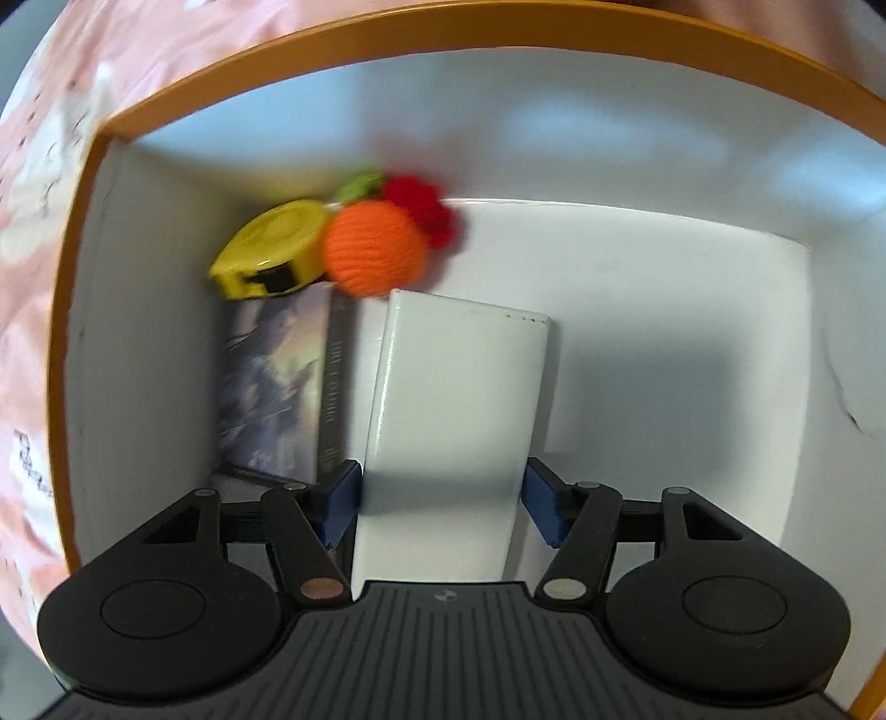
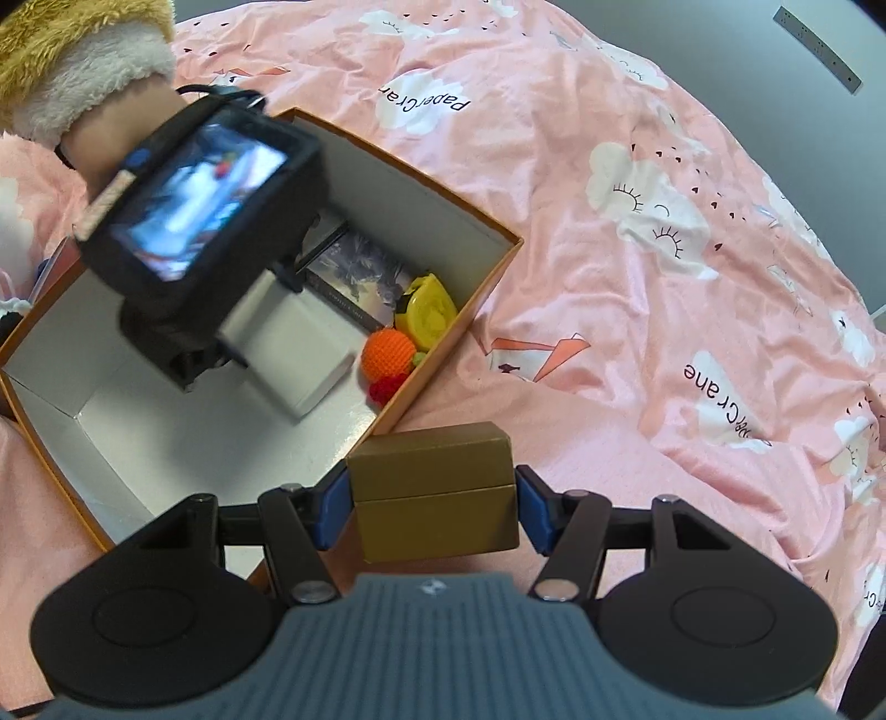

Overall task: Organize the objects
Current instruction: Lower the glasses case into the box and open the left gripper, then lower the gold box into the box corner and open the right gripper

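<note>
Inside, a smooth white rectangular power bank (image 1: 443, 437) is sitting between the left gripper (image 1: 440, 501)'s jaws, which are pinching its long sides; it looks rigid, slippery and fairly heavy. Beyond the jaws, a dark picture-printed card box (image 1: 277, 387), yellow tape measure (image 1: 271, 249) and orange crocheted ball (image 1: 376, 249) are crowding the orange-rimmed white cardboard box (image 1: 387, 33). Outside it, the right gripper (image 2: 434, 507) is clamping a stiff brown-gold small carton (image 2: 434, 487).

Wide bare floor on one side of the orange box (image 1: 387, 33) — plenty of room to come down there. The other end is crowded: white block (image 1: 454, 421) mid-floor, dark card box (image 1: 277, 387) beside it, yellow tape measure (image 1: 271, 243) and knitted orange ball (image 1: 376, 249) packing the corner — walls close around them
</note>
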`<state>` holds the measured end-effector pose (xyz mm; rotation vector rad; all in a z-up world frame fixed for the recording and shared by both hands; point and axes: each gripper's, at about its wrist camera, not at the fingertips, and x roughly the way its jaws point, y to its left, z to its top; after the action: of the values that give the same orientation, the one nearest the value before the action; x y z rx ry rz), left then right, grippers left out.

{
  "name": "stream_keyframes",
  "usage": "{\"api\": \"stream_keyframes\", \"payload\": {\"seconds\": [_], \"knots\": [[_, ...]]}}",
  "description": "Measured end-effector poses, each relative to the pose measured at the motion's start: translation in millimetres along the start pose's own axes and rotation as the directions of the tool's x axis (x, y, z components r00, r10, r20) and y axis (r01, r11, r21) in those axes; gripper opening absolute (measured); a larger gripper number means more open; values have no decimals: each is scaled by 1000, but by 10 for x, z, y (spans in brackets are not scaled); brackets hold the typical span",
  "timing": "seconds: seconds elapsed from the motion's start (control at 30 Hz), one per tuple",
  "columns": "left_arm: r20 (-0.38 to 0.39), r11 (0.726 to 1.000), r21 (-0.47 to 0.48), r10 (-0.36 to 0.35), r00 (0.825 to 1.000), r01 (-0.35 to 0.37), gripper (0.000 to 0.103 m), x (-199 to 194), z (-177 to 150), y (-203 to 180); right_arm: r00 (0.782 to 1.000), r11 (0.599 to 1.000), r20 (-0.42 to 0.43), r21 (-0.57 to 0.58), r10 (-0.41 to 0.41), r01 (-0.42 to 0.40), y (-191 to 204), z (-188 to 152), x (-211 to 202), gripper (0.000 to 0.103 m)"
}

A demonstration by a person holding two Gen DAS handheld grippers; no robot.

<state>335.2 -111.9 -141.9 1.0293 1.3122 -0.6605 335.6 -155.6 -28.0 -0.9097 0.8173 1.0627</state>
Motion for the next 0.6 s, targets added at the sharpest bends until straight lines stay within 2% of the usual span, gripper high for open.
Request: {"api": "stream_keyframes", "payload": {"seconds": [0.23,0.33,0.47,0.6], "knots": [[15,999,29,39,999,-40,75,7,-4,-86,1000,999,2,-27,-18,18,14,31,-42,63],[80,985,117,121,989,-130,84,-69,-65,-225,999,997,24,-68,-41,42,33,76,-146,63],[106,995,67,73,992,-80,80,-174,-149,-197,997,989,71,-136,-41,50,98,162,-335,63],[128,996,53,63,990,-70,76,-210,-267,-236,994,962,110,-271,24,7,301,251,-438,63]]}}
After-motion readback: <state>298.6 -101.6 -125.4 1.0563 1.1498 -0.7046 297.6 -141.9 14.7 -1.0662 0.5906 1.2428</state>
